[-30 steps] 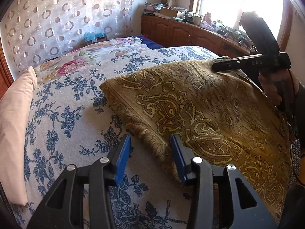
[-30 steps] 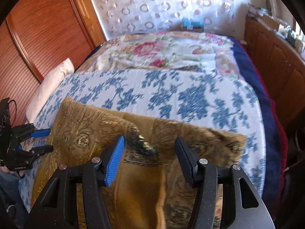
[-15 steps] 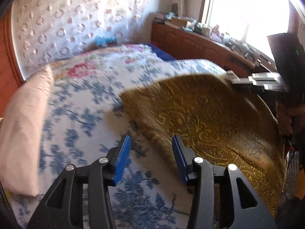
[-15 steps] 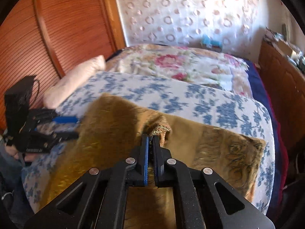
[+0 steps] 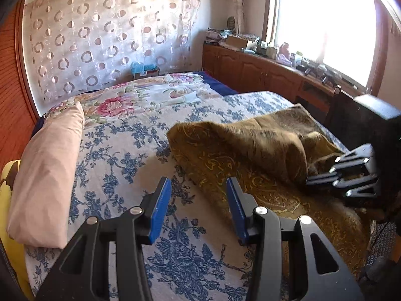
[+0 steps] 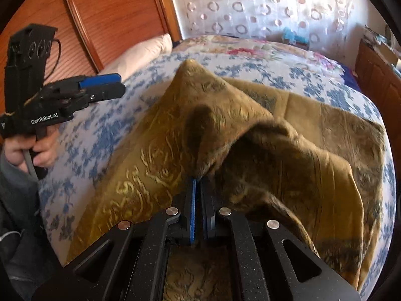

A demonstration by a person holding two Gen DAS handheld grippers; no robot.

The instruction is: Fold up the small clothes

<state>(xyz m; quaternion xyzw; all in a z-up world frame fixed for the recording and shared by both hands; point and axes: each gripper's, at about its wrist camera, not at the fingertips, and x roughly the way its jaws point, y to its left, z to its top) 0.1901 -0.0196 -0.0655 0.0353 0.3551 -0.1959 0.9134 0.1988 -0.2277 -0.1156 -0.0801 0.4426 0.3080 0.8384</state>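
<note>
The brown-gold cloth (image 6: pixel 313 135) lies on the bed (image 5: pixel 120 150) — one corner is pulled up. The right hand-held gripper (image 6: pixel 198 175) is pinched tight on that corner. The left hand-held gripper (image 5: pixel 198 208) is partly open and holds nothing — it hangs over the bed, just beside the cloth.

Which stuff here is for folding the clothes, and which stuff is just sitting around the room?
For the job:
- gold patterned cloth, partly lifted off the bed
- right tool, shut on the cloth
- left tool, open with nothing in it

Just lying about:
- pink pillow
- flowery quilt
- blue-flowered bedspread
- clutter on the wooden cabinet
</note>
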